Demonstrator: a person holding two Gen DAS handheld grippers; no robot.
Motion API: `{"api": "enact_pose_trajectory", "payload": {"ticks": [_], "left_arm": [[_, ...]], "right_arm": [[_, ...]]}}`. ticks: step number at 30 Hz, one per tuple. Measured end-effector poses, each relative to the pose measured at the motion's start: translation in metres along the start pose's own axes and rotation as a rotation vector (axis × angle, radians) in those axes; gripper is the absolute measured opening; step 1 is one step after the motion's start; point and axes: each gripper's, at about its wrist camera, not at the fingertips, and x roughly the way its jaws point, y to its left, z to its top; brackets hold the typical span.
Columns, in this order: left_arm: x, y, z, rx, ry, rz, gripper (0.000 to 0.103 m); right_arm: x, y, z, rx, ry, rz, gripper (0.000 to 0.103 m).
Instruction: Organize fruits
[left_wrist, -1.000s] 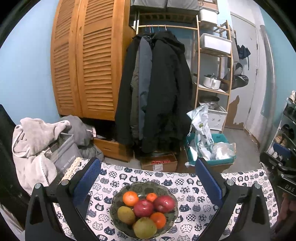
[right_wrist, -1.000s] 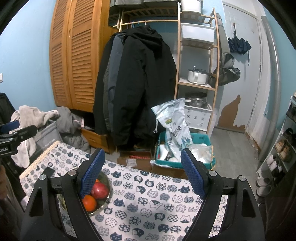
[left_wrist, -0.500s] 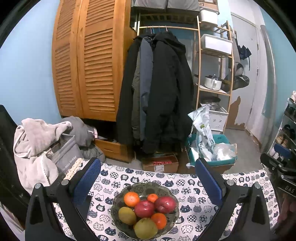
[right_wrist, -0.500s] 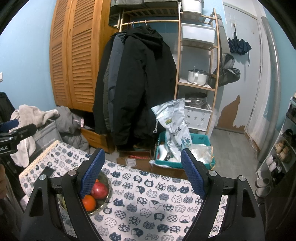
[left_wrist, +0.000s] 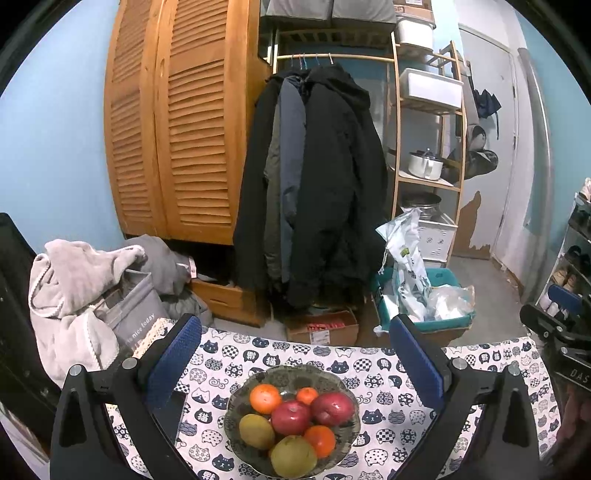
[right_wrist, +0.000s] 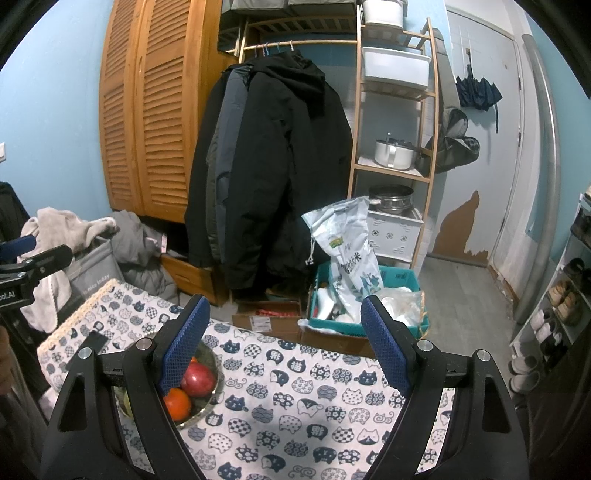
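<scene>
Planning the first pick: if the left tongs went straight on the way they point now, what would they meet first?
Probably nothing on the table: the left tongs, open, point over the fruit bowl, which lies below their line. Beyond the table edge, the hanging coats seem next, though depth is unclear.

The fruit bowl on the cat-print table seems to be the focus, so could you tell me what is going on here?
A person holds a hand-held gripper in each hand over the table with the cat-print cloth. The left hand-held gripper is open, aimed at the fruit bowl, which holds two red apples, three oranges and two yellow-green fruits. The right hand-held gripper is also open, over bare cloth to the bowl's right. Neither holds anything; no fruit is out of the bowl yet.
</scene>
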Motion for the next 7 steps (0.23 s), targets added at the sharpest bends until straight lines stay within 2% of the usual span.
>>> {"api": "enact_pose_trajectory", "payload": {"ticks": [7], "left_arm": [[0.0002, 0.0029, 0.0028, -0.002, -0.001, -0.004, 0.102]], "right_arm": [[0.001, -0.0003, -0.0001, 0.001, 0.001, 0.0, 0.083]]}}
